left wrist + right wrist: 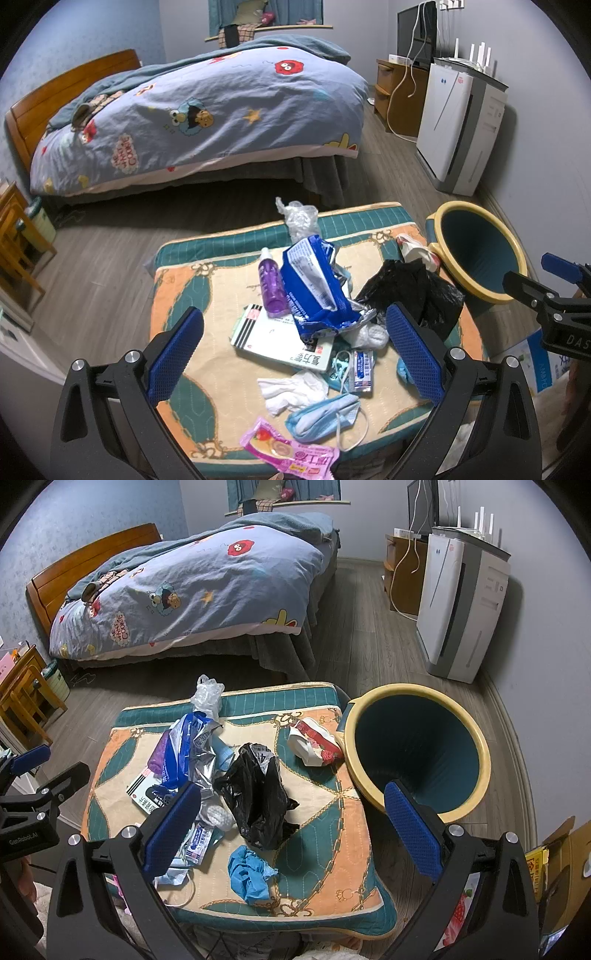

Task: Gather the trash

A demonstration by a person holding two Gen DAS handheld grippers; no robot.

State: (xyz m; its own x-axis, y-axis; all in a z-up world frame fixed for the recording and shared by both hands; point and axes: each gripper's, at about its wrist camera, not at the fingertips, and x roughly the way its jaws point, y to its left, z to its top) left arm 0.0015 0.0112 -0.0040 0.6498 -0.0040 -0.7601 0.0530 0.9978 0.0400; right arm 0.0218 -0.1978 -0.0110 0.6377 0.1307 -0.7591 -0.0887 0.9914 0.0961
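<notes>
Left wrist view: left gripper (pixel 295 349) jaws wide apart, nothing between them, hovering over the near half of a quilted mat (pixel 221 291) on the floor. Trash is piled on the mat. Purple bottle (pixel 272 284) lies on a booklet (pixel 280 339), touching a blue wrapper (pixel 314 284). Black bag (pixel 413 291) just right of the wrapper. Clear bag (pixel 301 218) at the far edge. Red-white pack (pixel 415 251) at the far right corner, against the bin (pixel 476 251). White tissue (pixel 291 391) near centre front, face mask (pixel 325 415) just beside it, pink sachet (pixel 291 452) at the near edge. Small strip pack (pixel 362 371) beside the tissue. Bin lies tipped, mouth toward the camera, touching the mat's right side. Right gripper (pixel 554 295) shows at the right edge; cannot tell its jaw state from here. Bed (pixel 207 110) behind, air purifier (pixel 458 129) by the wall.

Right wrist view: right gripper (pixel 293 829) jaws wide apart, empty, over the mat's (pixel 332 812) near right part. Black bag (pixel 258 794) between the fingers' line of sight, centre of mat. Blue glove (pixel 247 875) near the front, apart from the bag. Red-white pack (pixel 314 746) touching the bin (pixel 476 738) rim. Blue wrapper (pixel 181 749) and bottle (pixel 159 757) at left, partly behind the left finger (pixel 170 830). Clear bag (pixel 207 696) at far edge. Left gripper (pixel 40 794) at the left margin.
</notes>
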